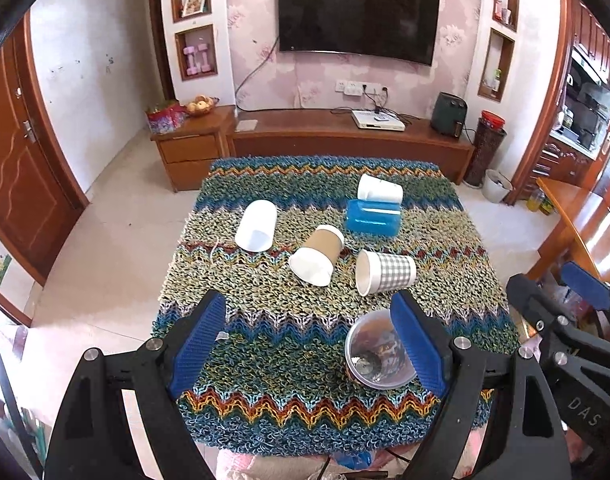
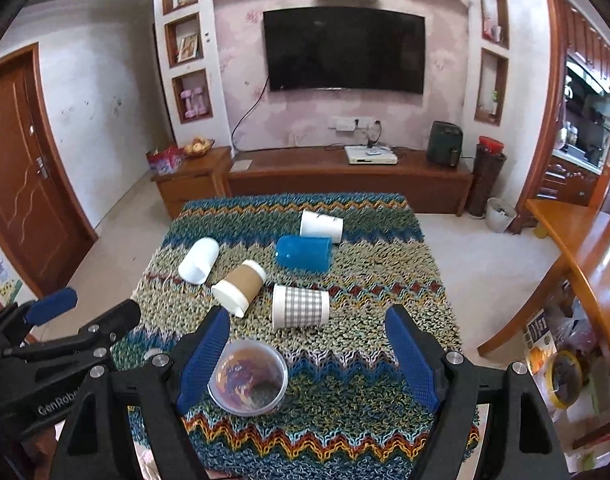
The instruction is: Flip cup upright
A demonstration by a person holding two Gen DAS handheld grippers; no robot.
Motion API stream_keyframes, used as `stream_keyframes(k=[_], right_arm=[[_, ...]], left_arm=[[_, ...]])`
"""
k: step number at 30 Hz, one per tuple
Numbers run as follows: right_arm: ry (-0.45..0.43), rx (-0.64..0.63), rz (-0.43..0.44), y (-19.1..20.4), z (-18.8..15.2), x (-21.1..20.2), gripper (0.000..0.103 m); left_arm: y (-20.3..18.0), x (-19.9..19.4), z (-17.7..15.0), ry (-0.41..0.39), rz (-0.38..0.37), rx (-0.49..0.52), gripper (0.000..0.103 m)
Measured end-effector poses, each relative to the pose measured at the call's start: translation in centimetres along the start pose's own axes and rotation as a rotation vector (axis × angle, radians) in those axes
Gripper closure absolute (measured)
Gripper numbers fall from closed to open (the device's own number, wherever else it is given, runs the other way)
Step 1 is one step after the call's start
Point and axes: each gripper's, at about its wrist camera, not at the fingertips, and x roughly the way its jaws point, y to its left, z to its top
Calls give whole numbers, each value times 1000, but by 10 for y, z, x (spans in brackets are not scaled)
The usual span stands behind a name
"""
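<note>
Several cups lie on their sides on a zigzag-patterned mat (image 1: pixel 289 344): a white cup (image 1: pixel 257 225), a brown-sleeved paper cup (image 1: pixel 317 253), a grey checked cup (image 1: pixel 385 272), a blue plastic cup (image 1: pixel 373 216) and a white cup (image 1: pixel 380 189) behind it. A clear plastic cup (image 1: pixel 379 354) stands upright near the front. In the right wrist view they are the white cup (image 2: pixel 199 260), brown cup (image 2: pixel 239 282), checked cup (image 2: pixel 301 306), blue cup (image 2: pixel 304 252), far white cup (image 2: pixel 321 226) and clear cup (image 2: pixel 249 376). My left gripper (image 1: pixel 309 344) and right gripper (image 2: pixel 309 354) are open and empty above the mat's near edge.
The mat covers a small table (image 2: pixel 385 432). A wooden TV cabinet (image 1: pixel 345 136) stands behind it against the wall. A wooden table (image 2: pixel 577 248) is at the right. Tiled floor (image 1: pixel 117 216) lies to the left. Each gripper shows at the other view's edge.
</note>
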Motion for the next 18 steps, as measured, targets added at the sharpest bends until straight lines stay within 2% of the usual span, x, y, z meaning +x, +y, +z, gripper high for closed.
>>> stream_keyframes(k=[4,7,18], right_arm=[[-11,25,0,-2,4,-2,22],[-25,10,-34,0,3,0,22],[-11,35,-61,-3,3,8,22]], left_arm=[[3,-1,3,-17,19,-16,16],[6,-2,3,-28,26,-34,16],[6,11,2,-5,15,-38,16]])
